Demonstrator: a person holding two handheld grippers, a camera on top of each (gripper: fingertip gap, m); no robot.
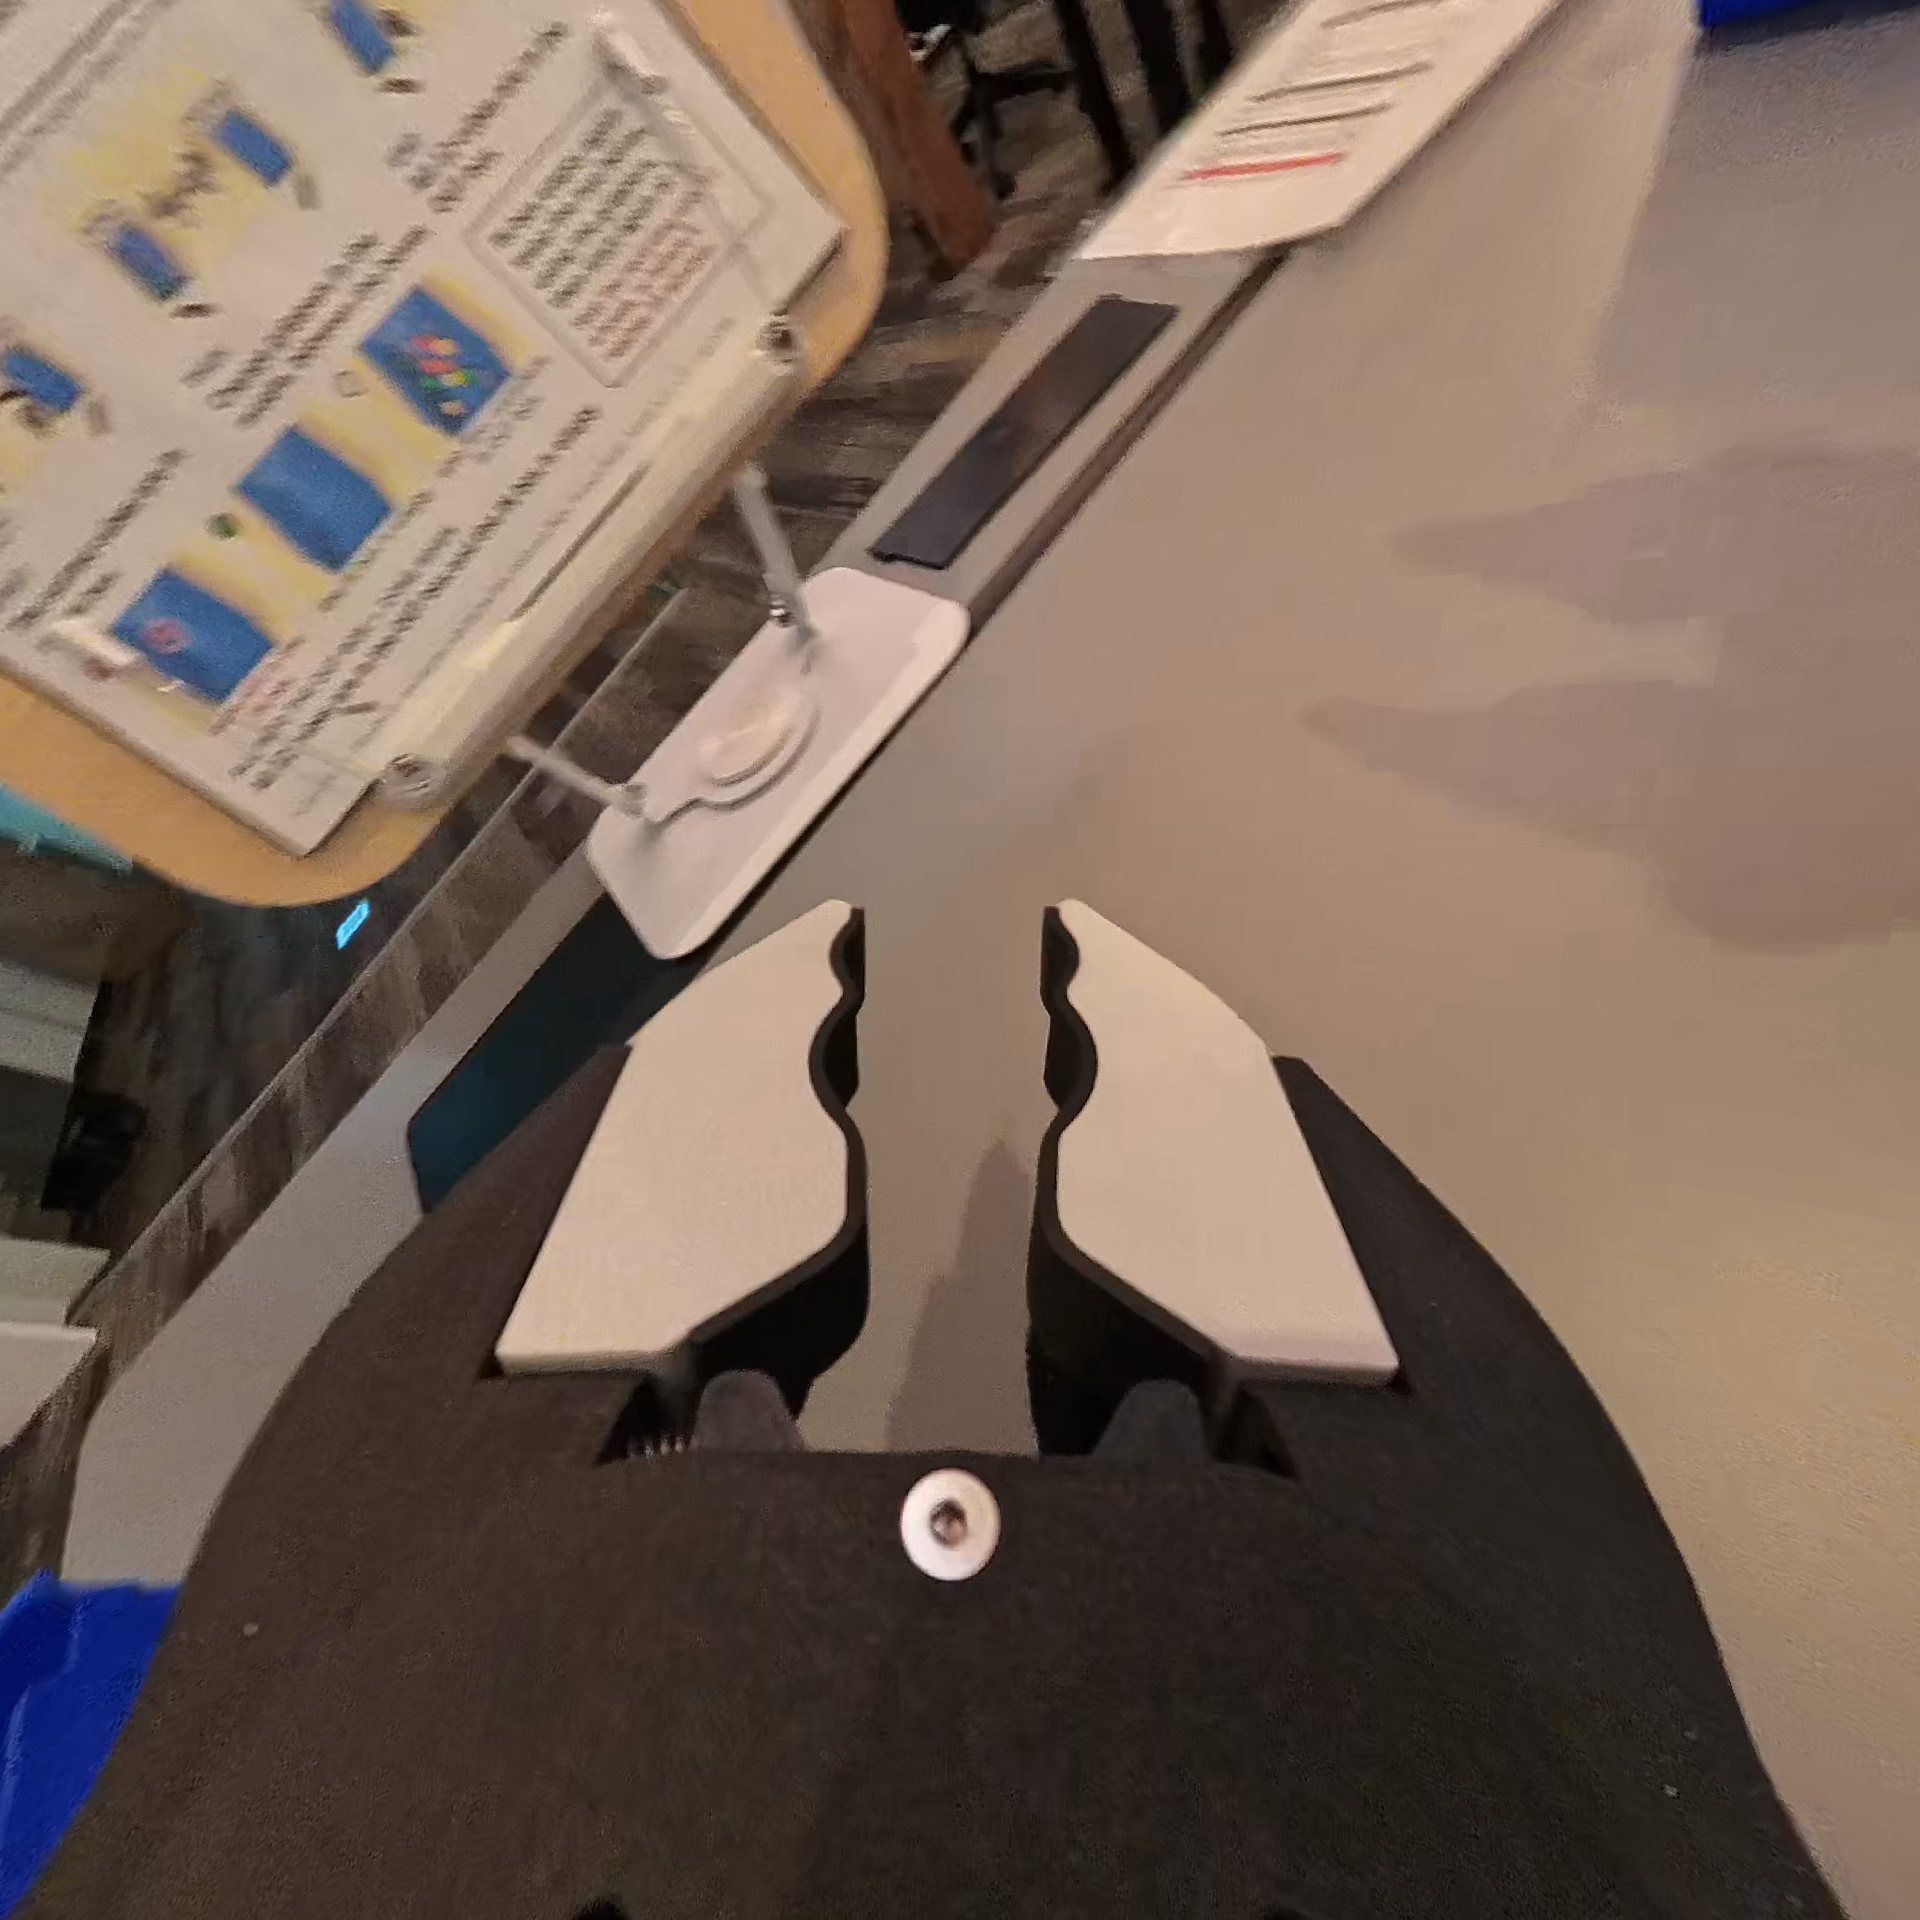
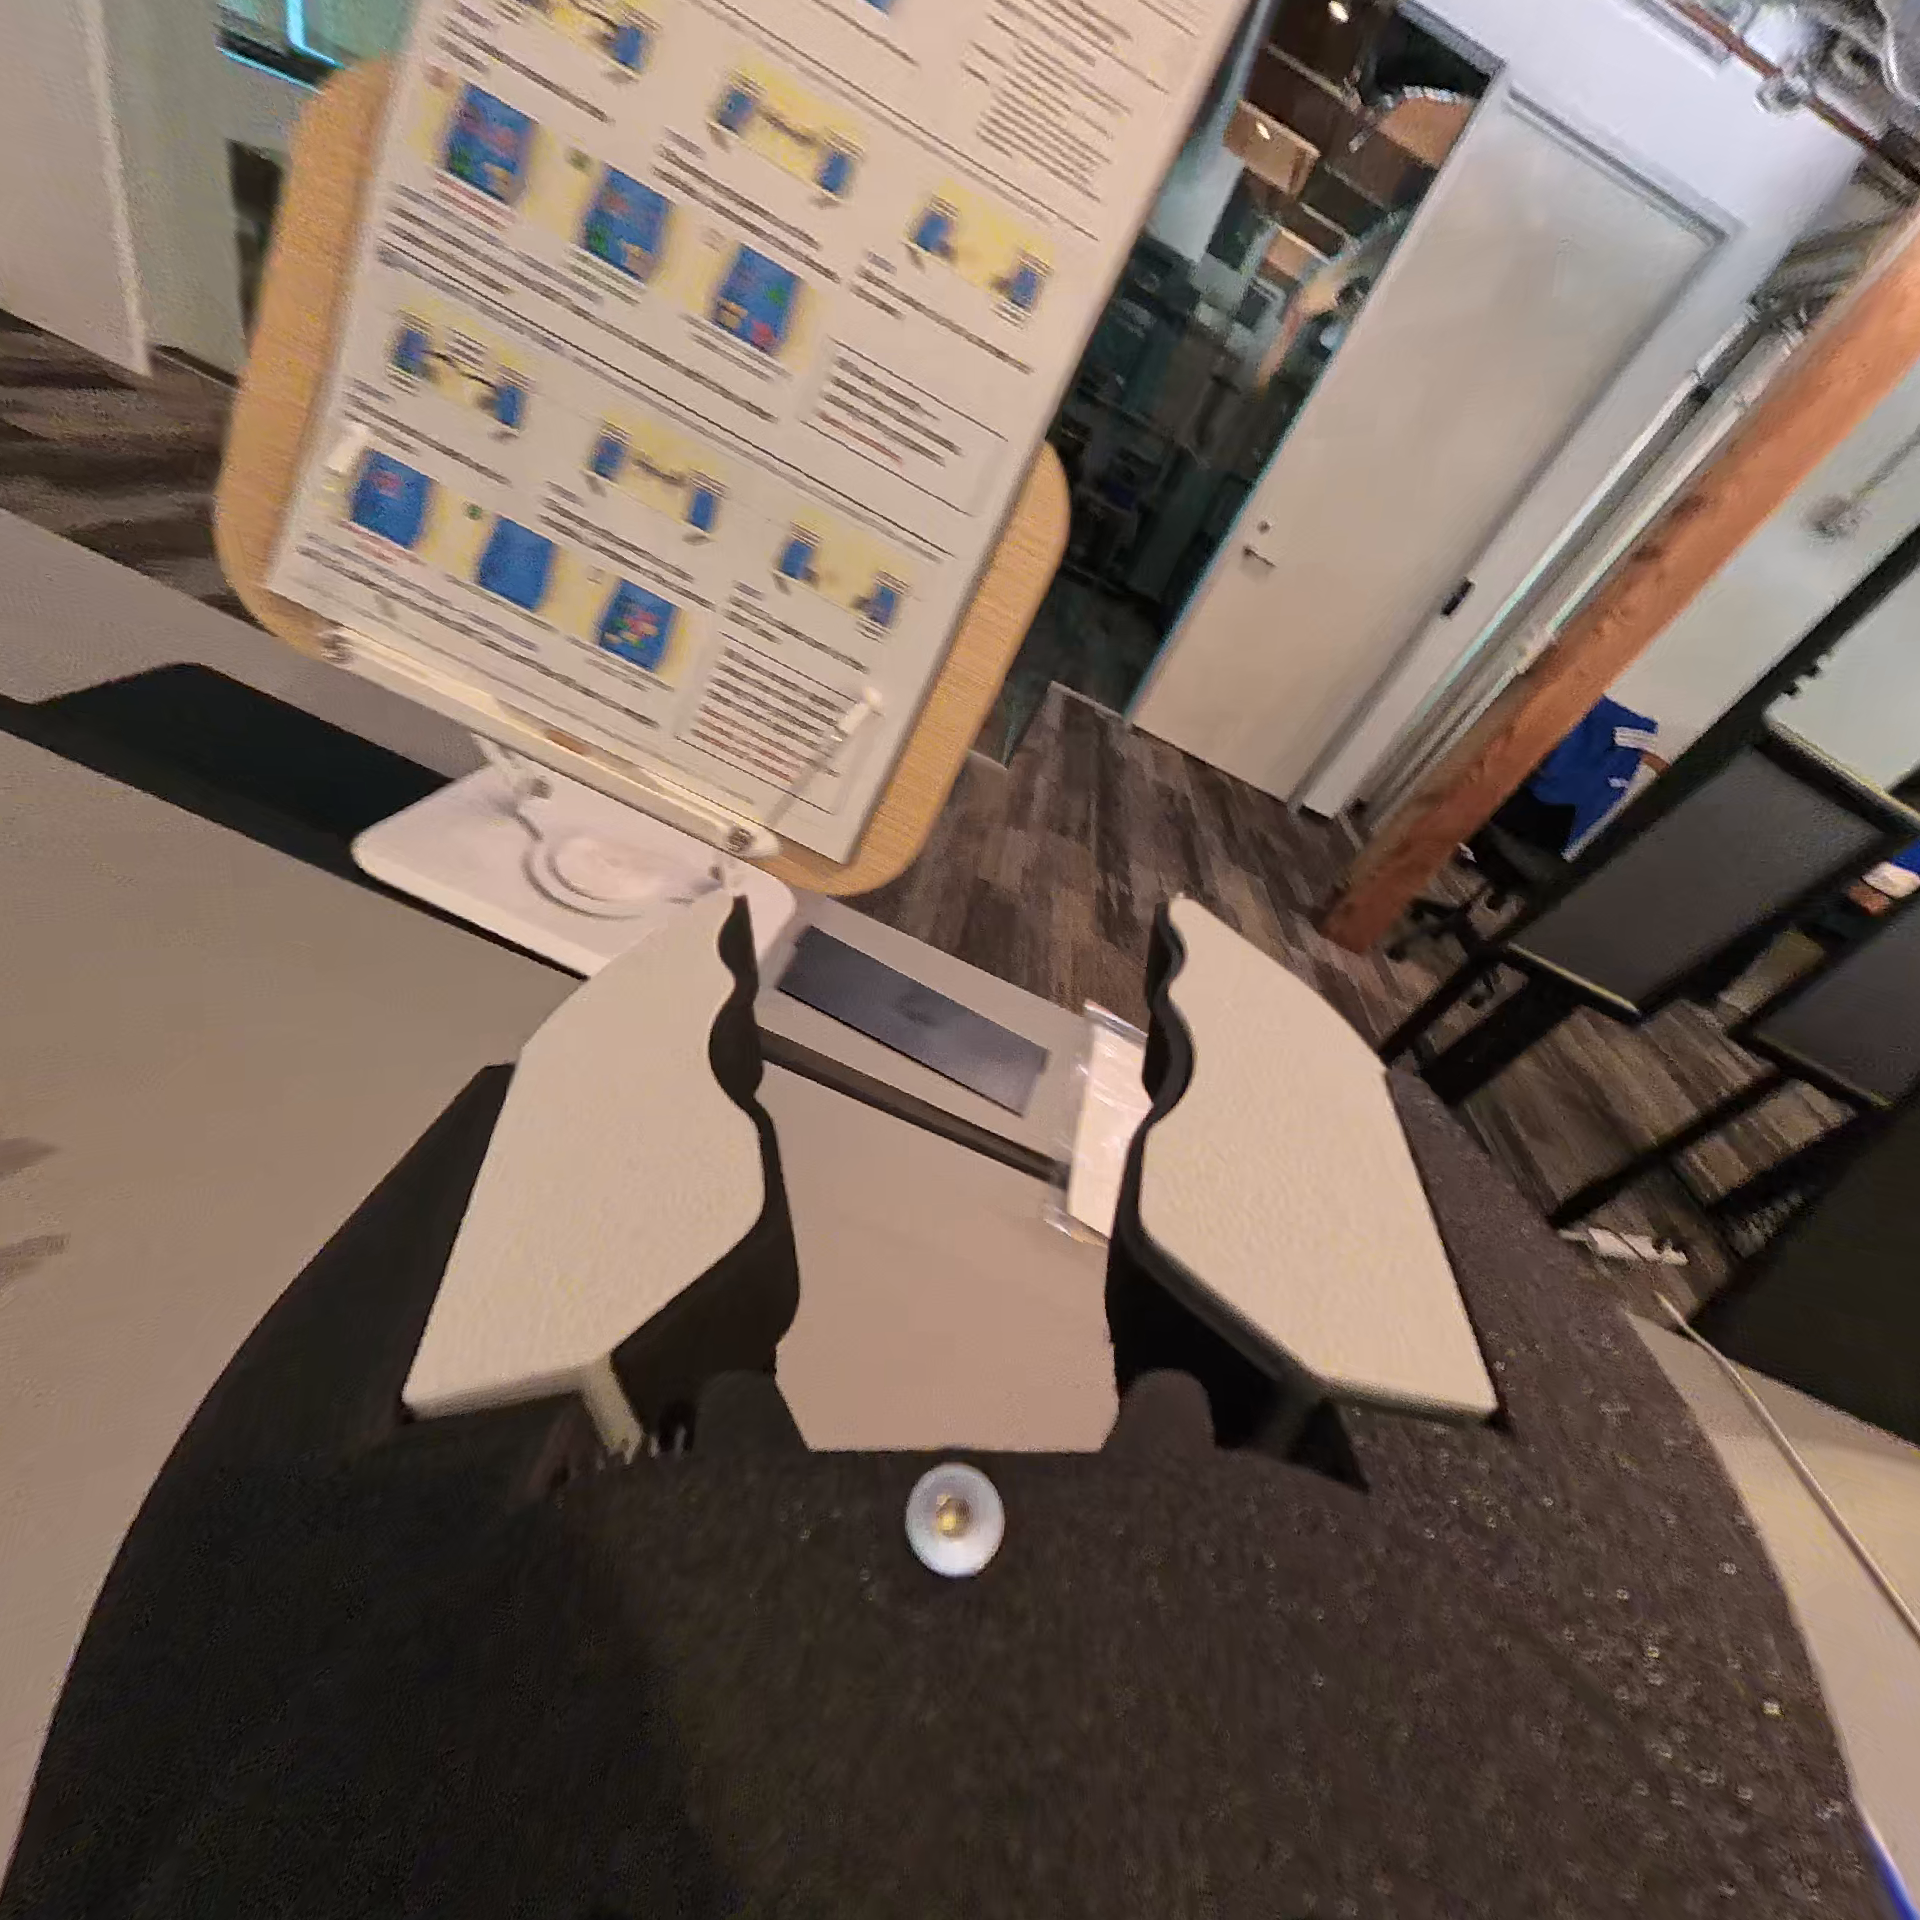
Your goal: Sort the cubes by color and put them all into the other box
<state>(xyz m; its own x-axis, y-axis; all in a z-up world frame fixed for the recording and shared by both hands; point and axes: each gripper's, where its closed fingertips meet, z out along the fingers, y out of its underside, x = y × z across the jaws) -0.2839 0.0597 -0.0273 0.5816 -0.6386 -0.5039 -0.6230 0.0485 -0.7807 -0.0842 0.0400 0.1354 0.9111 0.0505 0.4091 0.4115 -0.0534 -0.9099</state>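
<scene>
No cubes show in either view. My left gripper (image 1: 951, 920) is open and empty, held above the grey table (image 1: 1351, 831). A corner of a blue box (image 1: 62, 1704) shows at the bottom left of the left wrist view, beside the gripper body. Another blue edge (image 1: 1808, 10) shows at the top right. My right gripper (image 2: 951, 914) is open and empty, held above the table (image 2: 208, 1039) near its far edge. Nothing is between either pair of fingers.
An instruction sheet on a white stand (image 1: 790, 758) with a wooden board stands at the table's far edge; it also shows in the right wrist view (image 2: 582, 852). A paper sheet (image 1: 1309, 125) lies further along. A black slot (image 2: 914, 1018) sits in the table edge. Floor and desks lie beyond.
</scene>
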